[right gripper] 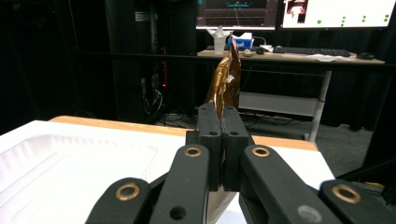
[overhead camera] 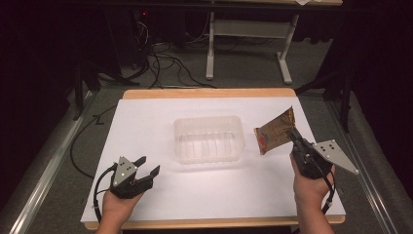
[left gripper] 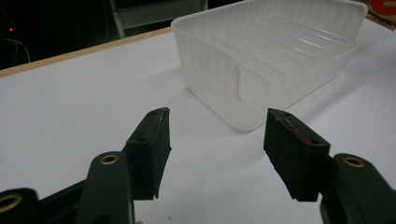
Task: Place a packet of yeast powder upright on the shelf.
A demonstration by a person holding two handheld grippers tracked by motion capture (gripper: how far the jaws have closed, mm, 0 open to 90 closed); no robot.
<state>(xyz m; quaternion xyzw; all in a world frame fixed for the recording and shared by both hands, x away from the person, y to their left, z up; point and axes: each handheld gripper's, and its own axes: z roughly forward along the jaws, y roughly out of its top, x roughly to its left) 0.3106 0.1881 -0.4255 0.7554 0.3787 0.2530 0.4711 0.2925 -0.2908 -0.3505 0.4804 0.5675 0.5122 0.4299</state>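
Left gripper point(overhead camera: 148, 167) idle on the desk point(overhead camera: 146, 122), jaws wide, empty. Clear tray point(overhead camera: 209, 139) mid-desk. Right gripper point(overhead camera: 293, 133) jaws clamped on brown snack packet point(overhead camera: 274, 130), held off the desk beside the tray. Carry it over the rim, then release low. White cover sheet; dark room, cables on floor.

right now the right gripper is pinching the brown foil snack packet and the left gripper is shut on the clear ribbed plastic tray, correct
Not quite. The left gripper is open and short of the clear ribbed plastic tray, with nothing between its jaws, as the left gripper view shows. The right gripper does pinch the brown foil snack packet.
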